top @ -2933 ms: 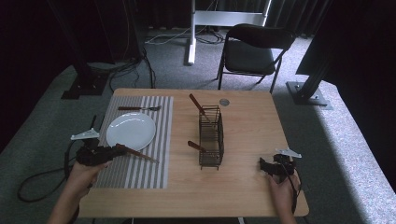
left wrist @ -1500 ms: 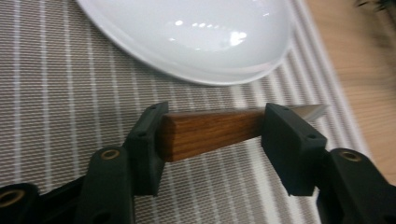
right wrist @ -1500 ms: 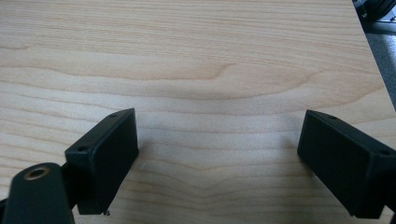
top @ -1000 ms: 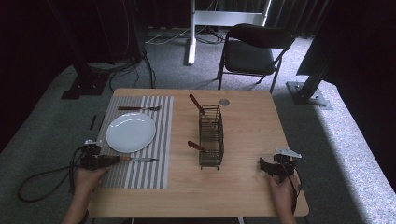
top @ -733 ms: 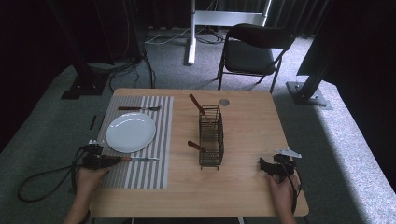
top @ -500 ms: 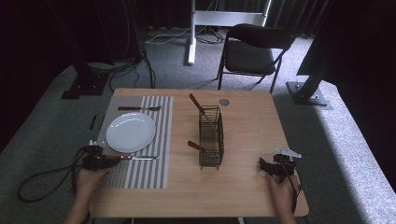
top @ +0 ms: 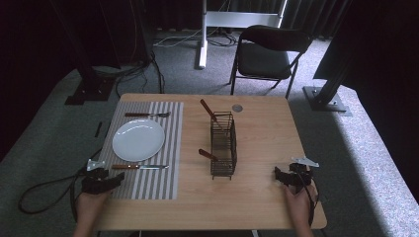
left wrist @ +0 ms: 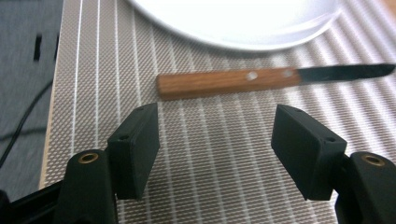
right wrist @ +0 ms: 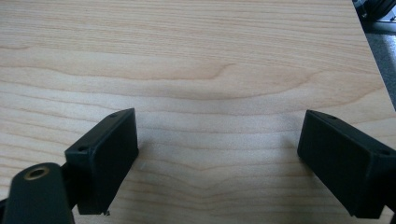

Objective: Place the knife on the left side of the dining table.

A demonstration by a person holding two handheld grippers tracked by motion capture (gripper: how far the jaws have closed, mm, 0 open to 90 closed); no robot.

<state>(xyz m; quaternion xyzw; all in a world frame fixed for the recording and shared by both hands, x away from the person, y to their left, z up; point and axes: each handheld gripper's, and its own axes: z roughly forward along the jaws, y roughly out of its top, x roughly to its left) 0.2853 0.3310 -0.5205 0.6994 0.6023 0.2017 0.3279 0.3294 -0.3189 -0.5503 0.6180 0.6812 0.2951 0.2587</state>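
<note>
While my left tool [top: 116, 178] hangs with its jaws apart and empty just short of the knife [left wrist: 261, 78], that knife lies flat on the striped mat [top: 153, 182] beside the white plate [top: 138, 139]. My right tool [top: 279, 175] rests wide, empty, on the bare worktop [top: 262, 133].

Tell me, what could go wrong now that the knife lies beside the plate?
The left gripper sits open just short of the knife; a forward nudge could push it against the plate. Any cutlery left in the wire basket leans loosely, so pulling one piece might tip the basket.
</note>
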